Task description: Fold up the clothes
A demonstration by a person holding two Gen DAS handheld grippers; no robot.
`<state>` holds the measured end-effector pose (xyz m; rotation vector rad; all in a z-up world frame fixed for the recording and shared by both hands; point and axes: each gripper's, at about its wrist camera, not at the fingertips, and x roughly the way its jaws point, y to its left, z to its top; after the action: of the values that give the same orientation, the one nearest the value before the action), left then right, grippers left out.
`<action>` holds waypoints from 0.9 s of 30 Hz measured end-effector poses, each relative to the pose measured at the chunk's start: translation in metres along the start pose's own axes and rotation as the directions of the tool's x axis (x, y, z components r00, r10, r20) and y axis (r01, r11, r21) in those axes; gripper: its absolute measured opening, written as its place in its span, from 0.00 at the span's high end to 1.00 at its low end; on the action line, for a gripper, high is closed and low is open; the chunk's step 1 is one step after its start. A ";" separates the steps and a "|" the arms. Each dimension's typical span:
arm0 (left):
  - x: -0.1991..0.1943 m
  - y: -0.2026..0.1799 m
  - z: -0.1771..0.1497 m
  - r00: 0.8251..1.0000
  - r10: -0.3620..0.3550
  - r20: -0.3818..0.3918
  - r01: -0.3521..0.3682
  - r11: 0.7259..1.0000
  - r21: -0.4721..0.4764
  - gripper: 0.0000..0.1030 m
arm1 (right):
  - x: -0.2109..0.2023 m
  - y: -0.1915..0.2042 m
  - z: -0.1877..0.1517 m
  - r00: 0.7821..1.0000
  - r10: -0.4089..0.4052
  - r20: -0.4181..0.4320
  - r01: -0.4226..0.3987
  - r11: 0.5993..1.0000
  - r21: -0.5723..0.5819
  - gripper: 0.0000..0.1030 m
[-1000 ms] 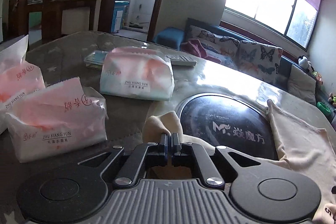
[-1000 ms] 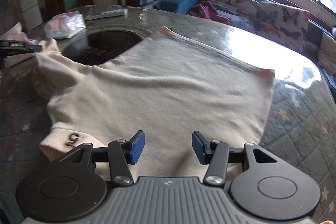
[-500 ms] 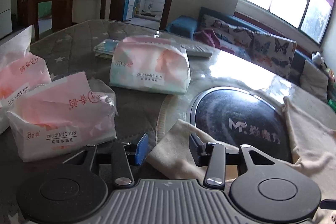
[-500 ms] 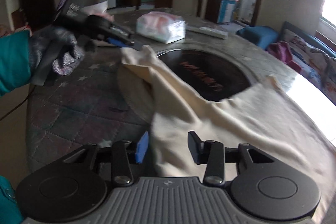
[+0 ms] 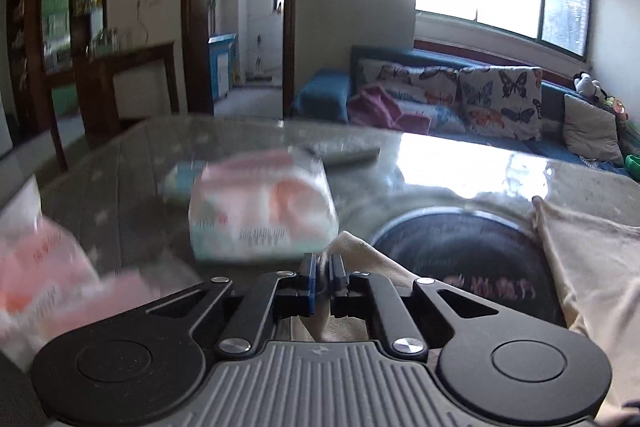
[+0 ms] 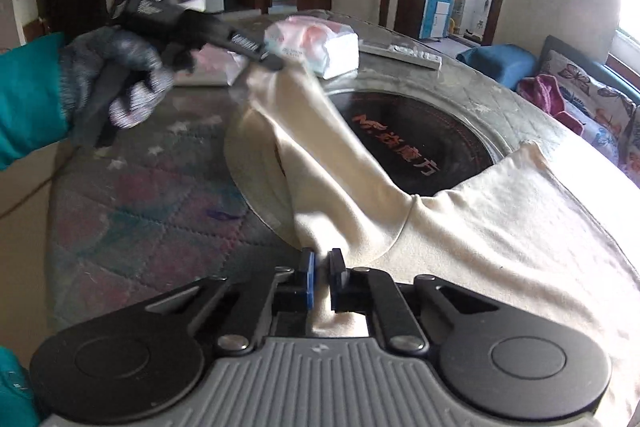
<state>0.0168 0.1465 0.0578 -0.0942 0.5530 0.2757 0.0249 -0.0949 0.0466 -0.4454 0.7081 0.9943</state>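
A cream long-sleeved garment (image 6: 500, 227) lies spread over the right side of the round table, its sleeve (image 6: 320, 131) stretched up and to the left. My left gripper (image 5: 323, 263) is shut on the sleeve's cuff (image 5: 348, 247), lifted off the table. The right wrist view shows that same left gripper (image 6: 272, 61) held by a gloved hand (image 6: 116, 83). My right gripper (image 6: 321, 259) is shut on a fold of the garment near the base of the sleeve.
A dark round hotplate (image 6: 420, 139) with printed letters is set in the table's middle. Three tissue packs (image 5: 260, 211) sit at the left and back, with a remote control (image 6: 400, 53) behind. A sofa (image 5: 480, 103) with butterfly cushions stands beyond the table.
My left gripper opened over the cuff, then shut on it and lifted it. My right gripper swung left from the garment's body to the sleeve base and shut on the cloth.
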 end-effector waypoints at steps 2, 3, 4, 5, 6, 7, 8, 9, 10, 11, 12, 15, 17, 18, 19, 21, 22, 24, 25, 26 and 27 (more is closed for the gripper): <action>0.003 -0.005 0.004 1.000 0.012 0.004 -0.013 0.999 0.035 0.93 | -0.002 0.001 -0.001 1.000 0.023 -0.003 -0.023 1.000 0.001 0.94; 0.006 -0.007 0.004 1.000 0.024 -0.001 -0.024 0.998 0.053 0.93 | -0.001 0.002 -0.002 1.000 0.023 -0.007 -0.023 1.000 -0.005 0.94; 0.009 -0.008 0.002 0.999 0.033 -0.014 -0.032 0.998 0.063 0.93 | 0.001 0.003 -0.003 1.000 0.023 -0.011 -0.023 1.000 -0.011 0.94; 0.014 -0.008 -0.001 0.999 0.041 -0.035 -0.039 0.997 0.063 0.93 | 0.004 0.006 -0.005 1.000 0.021 -0.016 -0.022 1.000 -0.020 0.94; 0.019 -0.007 -0.004 0.997 0.049 -0.057 -0.045 0.997 0.063 0.93 | 0.006 0.008 -0.007 1.000 0.020 -0.020 -0.021 0.999 -0.028 0.93; 0.023 -0.005 -0.008 0.995 0.058 -0.075 -0.053 0.997 0.060 0.93 | 0.006 0.009 -0.007 1.000 0.021 -0.019 -0.022 0.999 -0.032 0.88; 0.027 -0.003 -0.011 0.994 0.065 -0.090 -0.060 0.996 0.059 0.92 | 0.005 0.010 -0.007 1.000 0.023 -0.017 -0.024 0.999 -0.036 0.85; 0.030 -0.002 -0.015 0.992 0.072 -0.105 -0.066 0.996 0.059 0.92 | 0.003 0.012 -0.007 1.000 0.025 -0.013 -0.026 0.999 -0.040 0.83; 0.033 0.000 -0.018 0.990 0.081 -0.115 -0.074 0.995 0.062 0.91 | 0.000 0.013 -0.007 1.000 0.026 -0.012 -0.027 0.999 -0.039 0.82; 0.035 0.000 -0.020 0.988 0.094 -0.119 -0.086 0.994 0.070 0.91 | -0.002 0.013 -0.008 1.000 0.027 -0.011 -0.028 0.999 -0.034 0.82; 0.037 0.001 -0.022 0.987 0.107 -0.121 -0.098 0.992 0.078 0.91 | -0.005 0.011 -0.009 1.000 0.027 -0.008 -0.027 0.999 -0.024 0.82; 0.038 0.003 -0.020 0.986 0.119 -0.116 -0.110 0.991 0.081 0.91 | -0.020 0.004 -0.012 1.000 0.026 0.009 -0.026 0.999 0.037 0.82; 0.036 0.005 -0.017 0.986 0.128 -0.112 -0.120 0.990 0.070 0.91 | -0.033 -0.002 -0.017 1.000 0.009 0.022 -0.011 0.997 0.079 0.82; 0.034 0.005 -0.015 0.987 0.115 -0.112 -0.109 0.992 0.056 0.91 | -0.038 -0.005 -0.019 1.000 0.000 0.027 -0.003 0.995 0.096 0.81; 0.031 0.003 -0.014 0.990 0.095 -0.108 -0.090 0.995 0.051 0.91 | -0.044 -0.007 -0.022 0.999 -0.013 0.029 0.010 0.994 0.110 0.81; 0.020 -0.005 -0.014 0.994 0.054 -0.097 -0.047 0.996 0.072 0.91 | -0.059 -0.013 -0.030 0.998 -0.058 0.030 0.053 0.988 0.143 0.79; 0.014 -0.011 -0.015 0.995 0.022 -0.094 -0.014 0.996 0.084 0.91 | -0.065 -0.016 -0.035 0.996 -0.080 0.029 0.074 0.984 0.160 0.77; 0.002 -0.026 -0.018 0.993 -0.058 -0.100 0.068 0.992 0.102 0.91 | -0.077 -0.022 -0.046 0.992 -0.125 0.021 0.118 0.972 0.202 0.76; -0.004 -0.035 -0.019 0.989 -0.102 -0.106 0.113 0.988 0.103 0.91 | -0.082 -0.025 -0.051 0.989 -0.149 0.014 0.142 0.964 0.225 0.76; -0.009 -0.044 -0.021 0.983 -0.146 -0.112 0.158 0.982 0.104 0.91 | -0.087 -0.028 -0.057 0.985 -0.174 0.007 0.167 0.954 0.248 0.76; -0.014 -0.053 -0.023 0.975 -0.190 -0.118 0.203 0.974 0.105 0.91 | -0.093 -0.032 -0.064 0.980 -0.199 -0.001 0.192 0.943 0.273 0.76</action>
<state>0.0089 0.0885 0.0469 -0.0501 0.6605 0.0448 -0.0012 -0.2069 0.0693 -0.2548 0.7492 0.7014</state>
